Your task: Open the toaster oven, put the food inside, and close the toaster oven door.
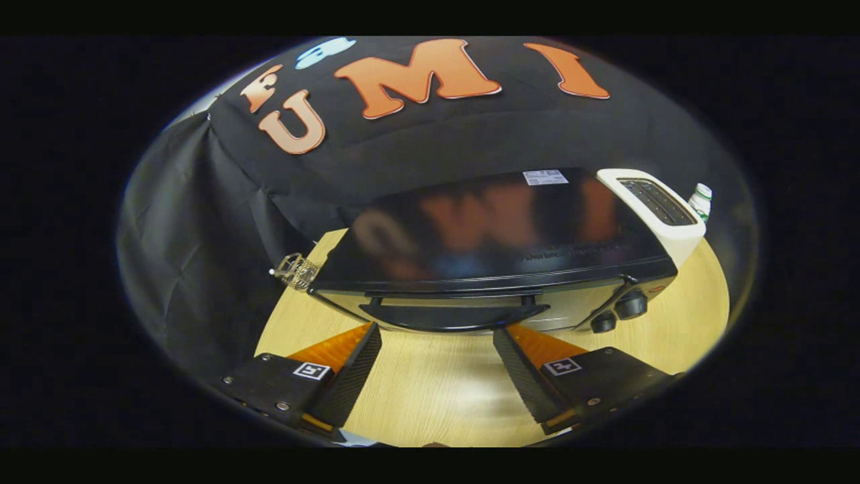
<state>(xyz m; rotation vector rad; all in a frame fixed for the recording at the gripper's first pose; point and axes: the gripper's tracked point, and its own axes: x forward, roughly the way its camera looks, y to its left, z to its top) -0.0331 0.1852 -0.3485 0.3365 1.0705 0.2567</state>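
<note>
- You have one toaster oven point(497, 249), with two knobs point(618, 312);
- one white toaster point(662, 212);
- one bottle point(700, 200);
- one claw point(437, 346), its two fingers spread wide, holding nothing.

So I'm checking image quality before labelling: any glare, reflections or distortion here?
Gripper view: fisheye bends the table edge and the oven into curves; the oven's glossy top mirrors the wall in a blurred smear; a soft glare patch lies on the table between the open gripper fingers; the door handle just ahead of them looks sharp enough.
</note>
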